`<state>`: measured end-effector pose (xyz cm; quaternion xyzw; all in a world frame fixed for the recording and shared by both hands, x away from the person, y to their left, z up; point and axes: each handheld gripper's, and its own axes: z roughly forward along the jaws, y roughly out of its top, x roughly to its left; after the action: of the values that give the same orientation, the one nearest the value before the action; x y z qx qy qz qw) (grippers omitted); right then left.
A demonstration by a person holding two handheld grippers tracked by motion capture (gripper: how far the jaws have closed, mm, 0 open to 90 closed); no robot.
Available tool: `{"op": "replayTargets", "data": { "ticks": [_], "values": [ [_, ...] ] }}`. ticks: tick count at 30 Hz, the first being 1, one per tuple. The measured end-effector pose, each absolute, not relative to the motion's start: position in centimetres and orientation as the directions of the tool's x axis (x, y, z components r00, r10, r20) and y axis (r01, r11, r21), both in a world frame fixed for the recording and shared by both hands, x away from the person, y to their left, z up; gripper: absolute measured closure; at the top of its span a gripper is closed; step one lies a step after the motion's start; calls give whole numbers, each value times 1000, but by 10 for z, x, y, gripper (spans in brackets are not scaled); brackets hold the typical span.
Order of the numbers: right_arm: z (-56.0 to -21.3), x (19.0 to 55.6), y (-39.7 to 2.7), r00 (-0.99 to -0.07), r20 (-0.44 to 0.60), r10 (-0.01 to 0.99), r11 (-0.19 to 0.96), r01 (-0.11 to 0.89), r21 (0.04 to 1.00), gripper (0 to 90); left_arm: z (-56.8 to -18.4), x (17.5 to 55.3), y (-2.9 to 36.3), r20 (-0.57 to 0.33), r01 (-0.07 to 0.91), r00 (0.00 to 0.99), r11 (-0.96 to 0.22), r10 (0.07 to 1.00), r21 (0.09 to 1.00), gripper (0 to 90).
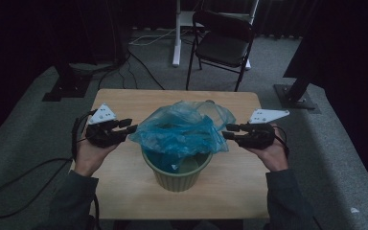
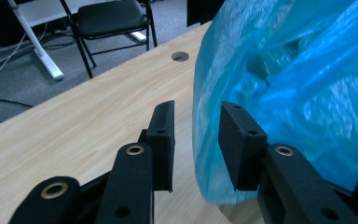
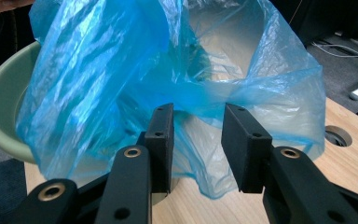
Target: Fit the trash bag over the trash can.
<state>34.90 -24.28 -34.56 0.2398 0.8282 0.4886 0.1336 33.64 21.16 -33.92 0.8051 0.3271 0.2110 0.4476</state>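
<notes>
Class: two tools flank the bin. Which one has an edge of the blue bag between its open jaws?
The left tool: the blue bag edge lies between its jaws. The right tool faces the bag, gap bare.

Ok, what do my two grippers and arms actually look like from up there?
Both are black handheld units. The left gripper and right gripper each carry a grey three-cornered plate with small dark dots on top, and a black cable trails from each. Their fingers are flat, square-edged black blocks on arms with brass-ringed holes. The person wears dark grey-blue long sleeves.
</notes>
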Motion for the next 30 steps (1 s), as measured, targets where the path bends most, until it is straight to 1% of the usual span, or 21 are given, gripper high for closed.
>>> {"op": "replayTargets", "data": {
  "ticks": [9, 13, 18, 22, 23, 24, 26, 28, 30],
  "values": [
    [-341, 357, -233, -845, 8, 535, 402, 263, 877, 643, -328, 354, 183, 103, 279, 732, -435, 673, 856, 597],
    [-340, 363, -229, -833, 4, 553, 391, 264, 882, 663, -326, 363, 168, 126, 268, 743, -464, 658, 844, 569],
    [-337, 369, -227, -814, 8, 582, 370, 273, 888, 686, -325, 362, 152, 167, 232, 748, -489, 642, 841, 562],
    [-334, 372, -226, -809, 10, 587, 358, 271, 893, 728, -324, 365, 141, 214, 216, 733, -519, 646, 827, 558],
    [-334, 372, -226, -810, 10, 587, 359, 270, 894, 733, -323, 367, 138, 224, 210, 730, -524, 645, 825, 571],
    [-334, 373, -225, -809, 9, 587, 361, 272, 892, 737, -323, 368, 137, 226, 211, 728, -526, 647, 824, 624],
    [-334, 373, -224, -806, 0, 592, 369, 271, 889, 740, -324, 372, 135, 221, 218, 720, -518, 657, 827, 781],
    [-334, 373, -224, -798, -6, 603, 374, 276, 886, 738, -324, 377, 136, 203, 238, 708, -499, 677, 833, 875],
    [-335, 373, -226, -788, -10, 615, 369, 278, 887, 721, -325, 381, 139, 173, 260, 704, -476, 689, 840, 894]
  ]
}}
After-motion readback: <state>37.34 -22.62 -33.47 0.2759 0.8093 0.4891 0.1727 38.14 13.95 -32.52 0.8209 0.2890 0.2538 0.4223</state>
